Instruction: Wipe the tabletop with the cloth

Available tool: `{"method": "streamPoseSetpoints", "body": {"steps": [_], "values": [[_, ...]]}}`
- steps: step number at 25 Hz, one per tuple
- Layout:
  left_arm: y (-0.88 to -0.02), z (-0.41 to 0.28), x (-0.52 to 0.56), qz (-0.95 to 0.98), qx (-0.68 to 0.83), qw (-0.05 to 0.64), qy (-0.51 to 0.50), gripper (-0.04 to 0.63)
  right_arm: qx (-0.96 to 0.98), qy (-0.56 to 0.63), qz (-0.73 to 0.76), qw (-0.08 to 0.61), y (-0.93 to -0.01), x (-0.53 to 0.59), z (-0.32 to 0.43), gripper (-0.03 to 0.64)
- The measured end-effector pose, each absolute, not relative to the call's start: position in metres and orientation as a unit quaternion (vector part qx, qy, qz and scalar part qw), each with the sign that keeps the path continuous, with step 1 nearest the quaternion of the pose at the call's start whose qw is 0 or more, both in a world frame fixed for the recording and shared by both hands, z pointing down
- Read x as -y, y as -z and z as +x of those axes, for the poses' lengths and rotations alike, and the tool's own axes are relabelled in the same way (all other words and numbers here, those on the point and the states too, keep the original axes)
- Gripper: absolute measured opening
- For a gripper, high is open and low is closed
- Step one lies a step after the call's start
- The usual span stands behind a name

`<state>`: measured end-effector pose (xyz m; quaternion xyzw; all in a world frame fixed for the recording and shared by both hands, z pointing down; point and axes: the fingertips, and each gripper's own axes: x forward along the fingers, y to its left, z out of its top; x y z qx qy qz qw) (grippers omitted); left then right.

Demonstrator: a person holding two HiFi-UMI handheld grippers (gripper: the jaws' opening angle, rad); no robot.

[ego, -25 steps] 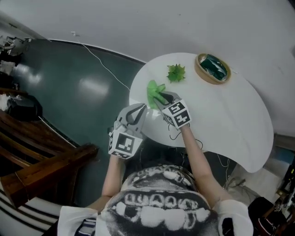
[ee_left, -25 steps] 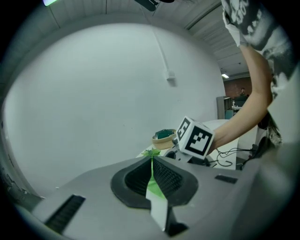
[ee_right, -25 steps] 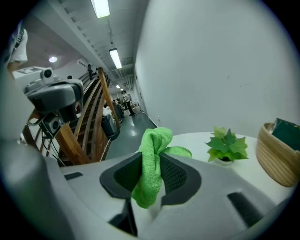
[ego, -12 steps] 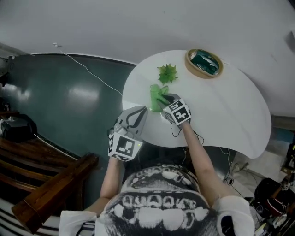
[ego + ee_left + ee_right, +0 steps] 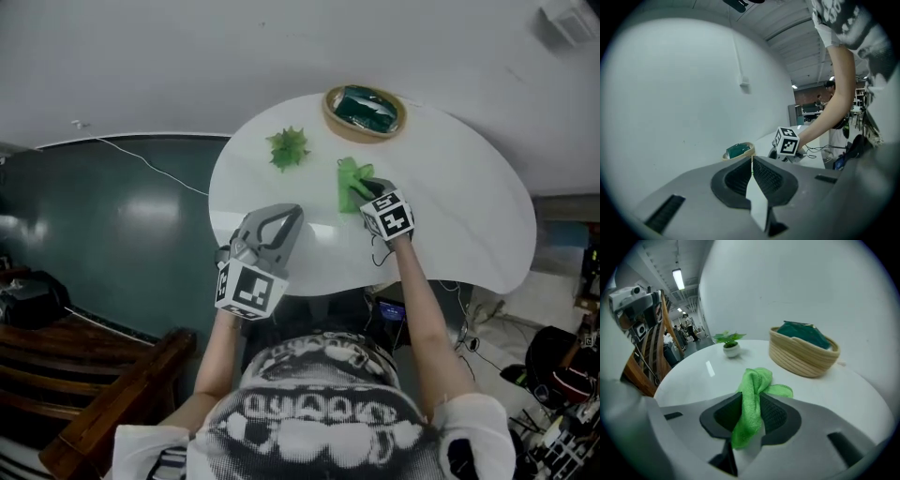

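Standing by a white wall over a dark green floor (image 5: 112,216), one round white table (image 5: 450,216) carries one woven basket (image 5: 365,111), one small potted plant (image 5: 288,148) and one green cloth (image 5: 352,183). The cloth lies on the tabletop, pinched between the right gripper's (image 5: 367,192) jaws. The left gripper (image 5: 286,217) hangs over the near edge, jaws together on nothing.

My head camera looks steeply down over the whole table (image 5: 459,216), the two close behind my jaws skim low across it, all three sharing the basket (image 5: 330,111).
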<state>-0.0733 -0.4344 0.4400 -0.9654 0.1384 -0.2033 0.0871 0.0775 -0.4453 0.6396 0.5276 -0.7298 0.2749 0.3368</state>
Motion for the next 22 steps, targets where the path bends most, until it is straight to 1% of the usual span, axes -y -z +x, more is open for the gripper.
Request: {"method": "streamPoseSetpoints", "body": {"steps": [9,14,22], "values": [[-0.431,0.031,0.399,-0.971,-0.129,0.066,0.191,0.011,0.678,-0.276,0.587,0.347,-0.638,0.398,0.257,0.115],[-0.430,0.092,0.379,-0.970,-0.126,0.071,0.193,0.011,0.647,-0.280,0.612,0.359,-0.637,0.355,0.364,0.115],[-0.432,0.150,0.350,-0.967,-0.115,0.086,0.212,0.011,0.583,-0.299,0.655,0.376,-0.640,0.273,0.510,0.115]]}}
